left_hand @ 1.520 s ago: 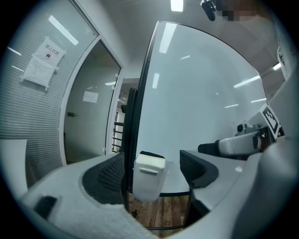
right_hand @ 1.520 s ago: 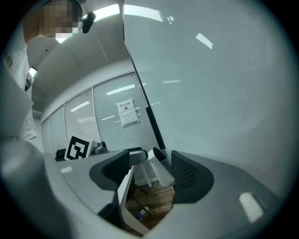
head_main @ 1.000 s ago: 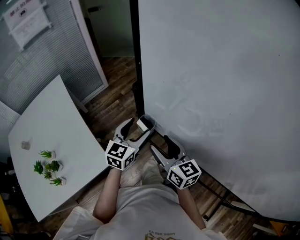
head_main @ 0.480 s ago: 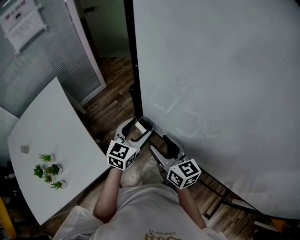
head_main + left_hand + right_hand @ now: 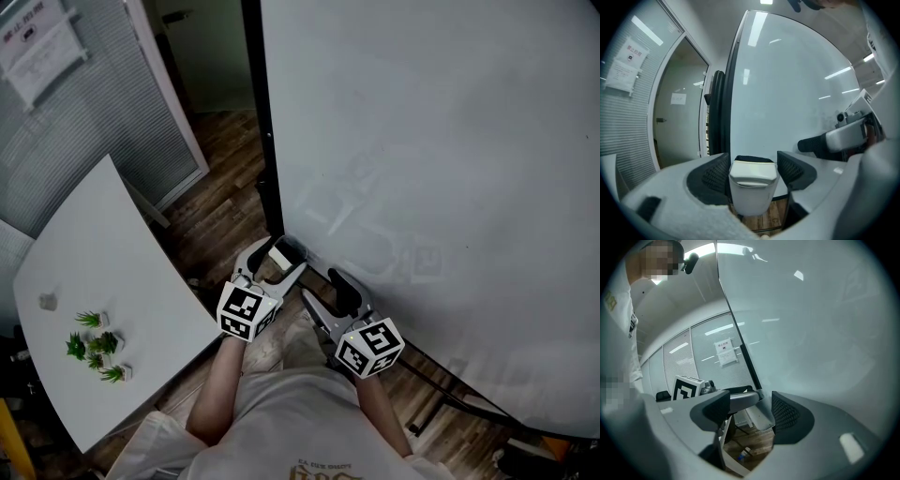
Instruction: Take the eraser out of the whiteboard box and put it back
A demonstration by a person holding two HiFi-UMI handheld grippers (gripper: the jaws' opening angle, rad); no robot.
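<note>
The white eraser (image 5: 279,252) with a black felt face sits between the jaws of my left gripper (image 5: 278,259), down by the lower left corner of the whiteboard (image 5: 450,169). In the left gripper view both pads lie against the eraser (image 5: 753,187), so the left gripper (image 5: 752,171) is shut on it. A small dark-rimmed box (image 5: 298,248) shows just behind the eraser at the board's bottom edge; whether the eraser touches it is unclear. My right gripper (image 5: 323,292) hangs a little right of the left one, open, with nothing between its jaws (image 5: 750,411).
A white table (image 5: 103,272) with small potted plants (image 5: 94,342) stands at the left. The board's black frame post (image 5: 262,141) rises beside a glass wall with blinds (image 5: 84,103). The wooden floor (image 5: 225,216) lies below.
</note>
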